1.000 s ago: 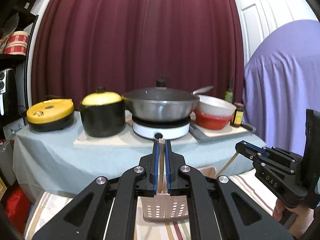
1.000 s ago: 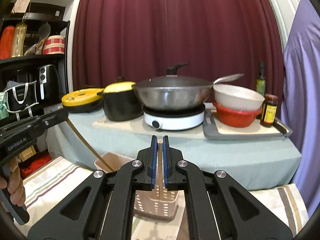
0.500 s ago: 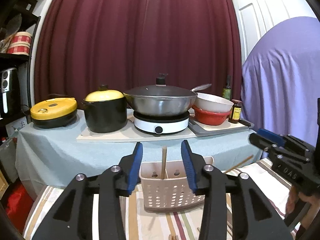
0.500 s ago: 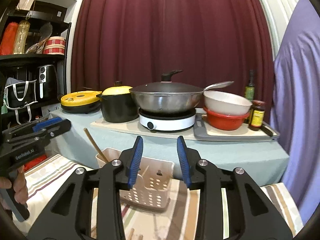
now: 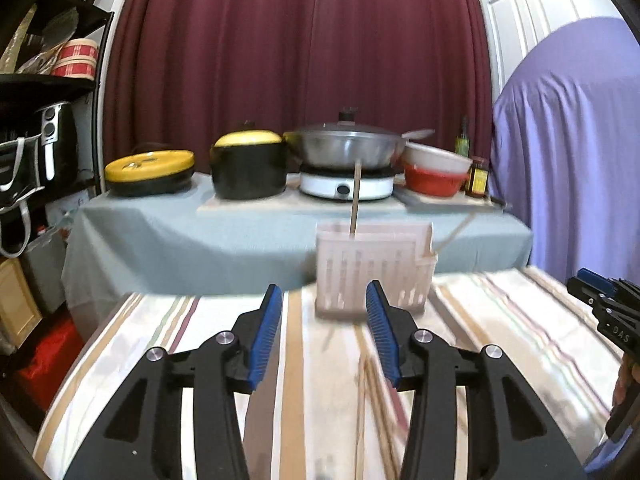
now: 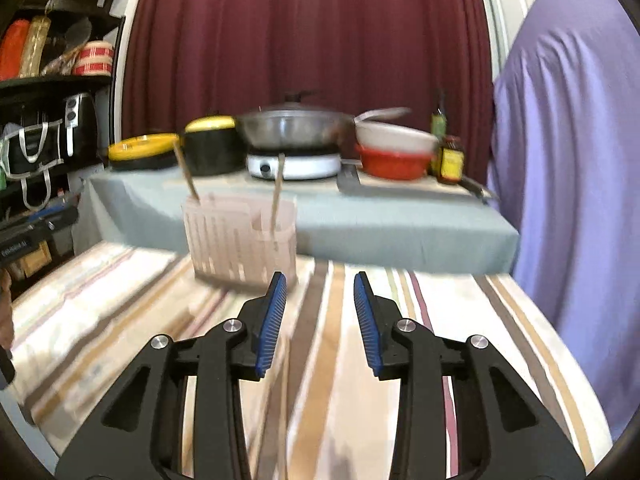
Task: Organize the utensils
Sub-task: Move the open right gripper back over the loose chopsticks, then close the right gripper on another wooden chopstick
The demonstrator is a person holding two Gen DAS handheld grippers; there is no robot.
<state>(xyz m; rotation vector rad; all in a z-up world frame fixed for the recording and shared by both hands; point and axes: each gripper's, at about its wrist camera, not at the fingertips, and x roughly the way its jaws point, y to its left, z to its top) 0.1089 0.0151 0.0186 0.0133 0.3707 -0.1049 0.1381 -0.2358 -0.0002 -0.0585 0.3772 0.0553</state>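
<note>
Chopsticks stand in the pale slotted caddy [image 5: 374,268] near the far edge of the striped table [image 5: 500,320]: one chopstick [image 5: 354,200] upright in the left wrist view, another [image 6: 186,170] leaning out at the caddy's other end in the right wrist view. I have the left tool [image 5: 324,336] and right tool [image 6: 320,320] both wide open and holding nothing, hovering just short of the caddy. I judge this the gap between placements, so my next move calls for reaching down to what look like more thin sticks [image 5: 360,412], too blurred to be sure, lying on the cloth near my left tool.
</note>
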